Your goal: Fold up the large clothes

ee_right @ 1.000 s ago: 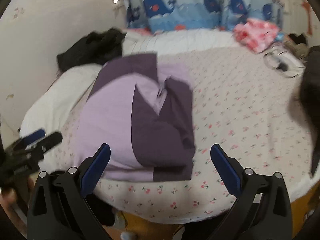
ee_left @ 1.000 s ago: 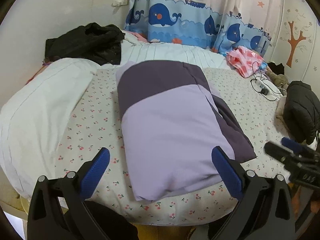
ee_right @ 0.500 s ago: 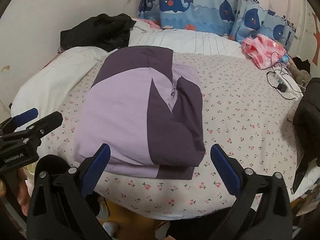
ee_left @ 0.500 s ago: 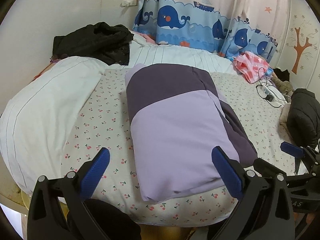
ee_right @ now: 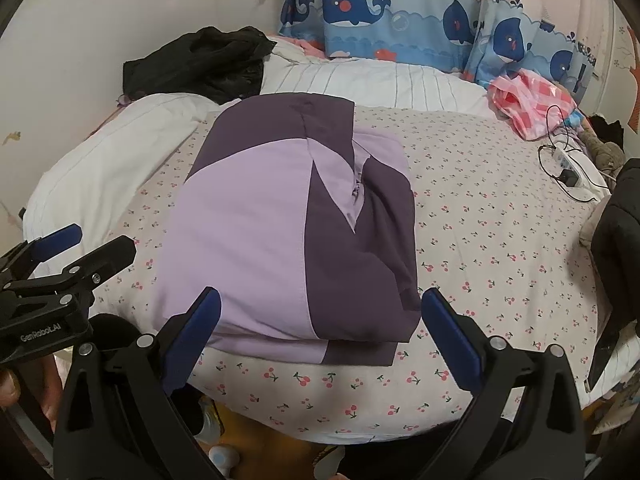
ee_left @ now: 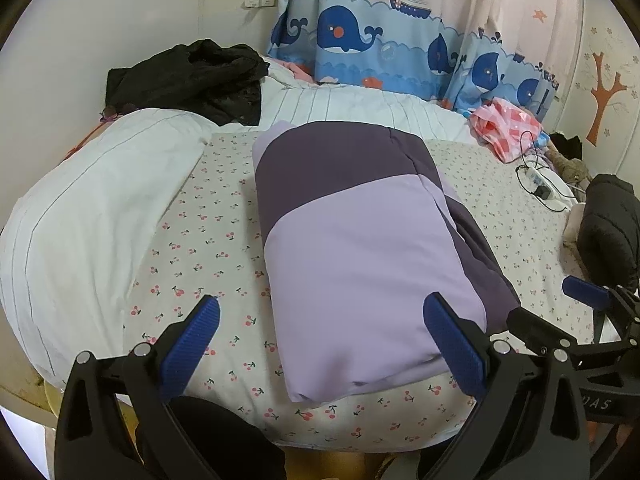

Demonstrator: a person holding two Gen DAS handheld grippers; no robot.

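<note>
two views: each taken in turn below.
left wrist, jacket: the purple jacket [ee_left: 360, 248] lies folded in a thick rectangle on the cherry-print bed [ee_left: 208, 216], its near edge close to the bed's front edge.
left wrist, change: over the last second the view has closed in and the jacket fills more of it.
left wrist, jaws: the left gripper [ee_left: 320, 338] stands wide and empty, above the near edge.
right wrist, jacket: the folded side with the zipper [ee_right: 356, 188] faces up; one dark layer sticks out below the front edge.
right wrist, change: the blur has gone, and the camera has steadied.
right wrist, jaws: the right gripper [ee_right: 320, 330] is wide apart, holding nothing.
meaning: this fold looks done; likely a last tidy or the black clothes [ee_right: 200, 64] next.
</note>
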